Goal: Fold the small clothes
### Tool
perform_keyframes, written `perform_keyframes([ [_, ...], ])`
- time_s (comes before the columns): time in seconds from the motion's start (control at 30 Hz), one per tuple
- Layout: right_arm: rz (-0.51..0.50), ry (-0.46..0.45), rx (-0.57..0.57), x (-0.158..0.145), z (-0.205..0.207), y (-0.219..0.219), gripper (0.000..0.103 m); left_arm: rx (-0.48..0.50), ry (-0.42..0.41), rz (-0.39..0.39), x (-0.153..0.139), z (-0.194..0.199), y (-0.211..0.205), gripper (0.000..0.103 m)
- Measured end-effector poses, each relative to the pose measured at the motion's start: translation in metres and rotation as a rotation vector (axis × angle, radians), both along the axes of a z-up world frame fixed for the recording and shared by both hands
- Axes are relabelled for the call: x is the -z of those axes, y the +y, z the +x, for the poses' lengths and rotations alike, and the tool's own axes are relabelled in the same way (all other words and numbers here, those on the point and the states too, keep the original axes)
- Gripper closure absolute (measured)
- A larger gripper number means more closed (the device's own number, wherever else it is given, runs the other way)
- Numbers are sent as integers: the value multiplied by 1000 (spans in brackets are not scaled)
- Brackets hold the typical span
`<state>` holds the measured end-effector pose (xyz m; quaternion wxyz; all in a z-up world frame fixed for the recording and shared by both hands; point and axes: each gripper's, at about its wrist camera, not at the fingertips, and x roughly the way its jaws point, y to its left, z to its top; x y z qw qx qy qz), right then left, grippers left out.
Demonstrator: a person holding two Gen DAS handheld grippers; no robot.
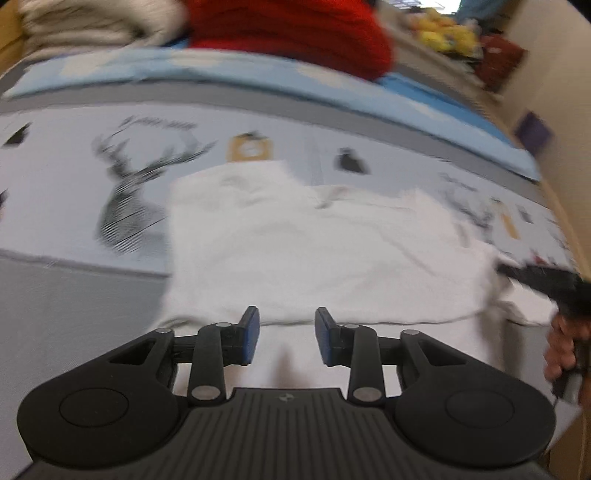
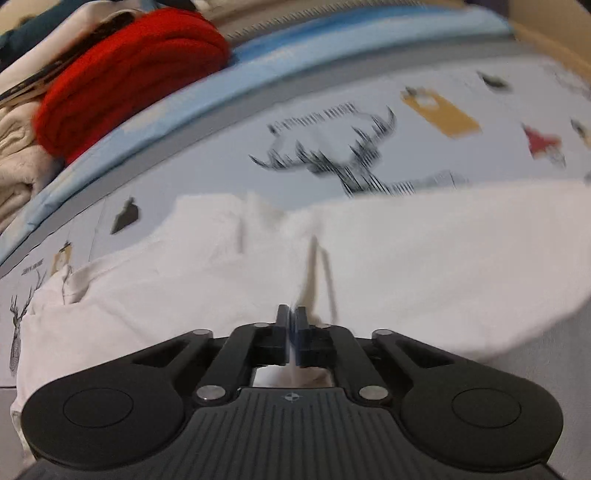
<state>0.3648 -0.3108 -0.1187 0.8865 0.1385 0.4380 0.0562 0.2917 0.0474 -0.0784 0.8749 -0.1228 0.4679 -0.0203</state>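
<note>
I am clenching my right gripper point(image 2: 291, 332) on a pinch of the white garment point(image 1: 314, 243), which is lying spread on the printed sheet point(image 1: 74, 166). My left gripper point(image 1: 286, 336) is hanging released just above the near hem. I am aiming to grab that hem squarely, so both corners lift evenly for a straight fold.

The left gripper point(image 1: 286, 334) hovers with its jaws apart and nothing between them, over the near edge of a white garment point(image 1: 314, 251) spread on a deer-print cover point(image 1: 122, 192). At right, a hand point(image 1: 565, 347) holds the right gripper point(image 1: 535, 275) against the garment's edge. A red knit point(image 1: 291, 33) lies beyond.
</note>
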Motion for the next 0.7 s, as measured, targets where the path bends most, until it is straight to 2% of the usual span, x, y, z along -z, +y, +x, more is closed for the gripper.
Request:
perform_keyframes([
  [0.07, 49, -67, -60, -25, -6, 15, 102, 57, -52, -30, -5, 0, -14, 47],
  [0.1, 106, -88, -80, -39, -9, 23, 102, 82, -79, -58, -7, 0, -21, 43],
  [0.17, 252, -117, -140, -70, -21, 41, 102, 143, -130, -130, -11, 2, -37, 42],
  [0.23, 335, -140, -177, -95, -34, 62, 102, 219, -182, -182, -15, 5, -56, 41],
  [0.3, 410, -143, -205, -112, -46, 82, 102, 279, -248, -176, -19, 4, -73, 40],
  [0.37, 476, -130, -232, -119, -56, 99, 102, 283, -302, -144, -18, 5, -83, 41],
  [0.4, 495, -126, -249, -120, -59, 105, 102, 272, -311, -139, -16, 7, -82, 58],
  [0.43, 507, -124, -259, -120, -60, 109, 102, 266, -307, -138, -13, 9, -79, 82],
  [0.47, 520, -122, -268, -120, -60, 113, 102, 264, -282, -118, -9, 13, -73, 102],
  [0.53, 524, -119, -282, -118, -59, 117, 98, 203, -257, -31, -8, 17, -52, 102],
  [0.6, 467, -130, -243, -112, -52, 114, 90, 76, -211, 37, -9, 23, -8, 102],
  [0.63, 437, -126, -218, -108, -48, 109, 79, -27, -165, 75, -8, 26, 26, 102],
  [0.67, 399, -123, -186, -105, -43, 101, 75, -127, -118, 107, -6, 28, 60, 102],
  [0.7, 345, -113, -140, -100, -39, 93, 74, -257, -61, 175, -3, 27, 101, 102],
])
